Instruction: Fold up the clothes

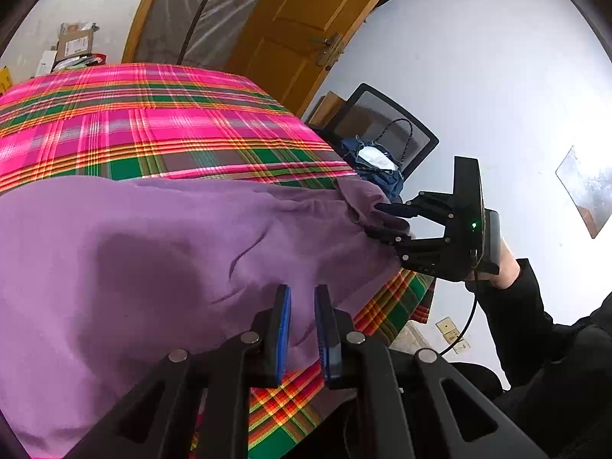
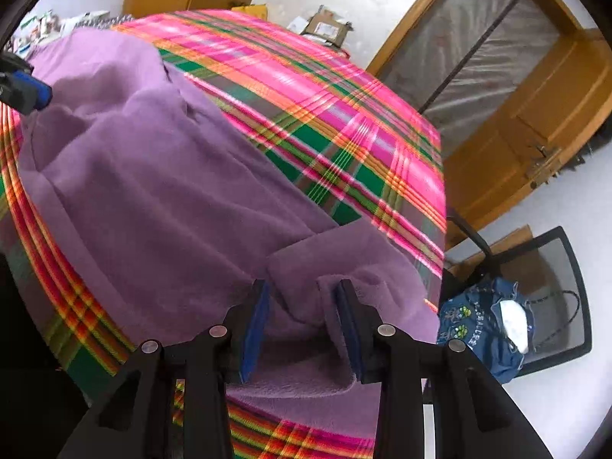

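Note:
A purple fleece garment [image 1: 153, 252] [image 2: 153, 191] lies spread over the near part of a table covered with a pink, green and orange plaid cloth [image 1: 160, 122] [image 2: 325, 107]. My left gripper [image 1: 302, 290] hovers over the garment's near edge, its blue pads a narrow gap apart with nothing pinched between them. In the right wrist view it shows at the left edge [image 2: 26, 91]. My right gripper [image 2: 303, 285] [image 1: 373, 220] stands open at the garment's right corner. A folded-over flap [image 2: 344, 252] lies loose between its wide-set pads.
To the right of the table stands a black mesh chair [image 1: 397, 130] [image 2: 550, 290] holding a blue denim bag [image 2: 485, 329]. Behind is a wooden door [image 1: 306, 26]. Boxes and clutter [image 1: 76, 46] sit past the table's far edge. A black sleeve [image 1: 535, 329] holds the right gripper.

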`<state>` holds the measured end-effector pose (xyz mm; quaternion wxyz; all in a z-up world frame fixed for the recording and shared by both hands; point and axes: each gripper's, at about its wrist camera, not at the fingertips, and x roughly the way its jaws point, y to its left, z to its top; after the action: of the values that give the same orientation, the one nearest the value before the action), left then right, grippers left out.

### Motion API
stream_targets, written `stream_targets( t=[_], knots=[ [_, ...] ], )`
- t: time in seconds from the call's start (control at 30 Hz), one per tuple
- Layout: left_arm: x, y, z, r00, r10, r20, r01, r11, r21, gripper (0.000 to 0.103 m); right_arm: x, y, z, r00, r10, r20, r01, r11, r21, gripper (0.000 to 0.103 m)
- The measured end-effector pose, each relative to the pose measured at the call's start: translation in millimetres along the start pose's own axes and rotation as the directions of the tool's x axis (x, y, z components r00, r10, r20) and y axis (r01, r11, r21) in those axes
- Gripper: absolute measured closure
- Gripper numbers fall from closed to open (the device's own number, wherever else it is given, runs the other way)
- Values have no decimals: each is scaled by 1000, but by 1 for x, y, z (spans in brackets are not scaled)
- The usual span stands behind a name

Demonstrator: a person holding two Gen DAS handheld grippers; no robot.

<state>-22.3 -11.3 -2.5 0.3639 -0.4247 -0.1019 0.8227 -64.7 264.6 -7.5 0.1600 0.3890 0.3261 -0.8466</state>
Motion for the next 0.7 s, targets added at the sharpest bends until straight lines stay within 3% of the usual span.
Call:
stream_targets(
  t=[0.13,0.37,0.7],
  knots=[
    [2,0,0,1000,5,-3,-5,1000,-7,90,-10,6,0,998,-44,50,47,997,-53,65],
    [8,0,3,1000,9,-11,-9,1000,-16,90,-29,-4,-1,986,-13,167,7,999,37,65],
    [10,-2,2,1000,11,-17,-11,1000,-25,90,4,-3,-1,992,80,98,-88,993,79,65]
  ],
)
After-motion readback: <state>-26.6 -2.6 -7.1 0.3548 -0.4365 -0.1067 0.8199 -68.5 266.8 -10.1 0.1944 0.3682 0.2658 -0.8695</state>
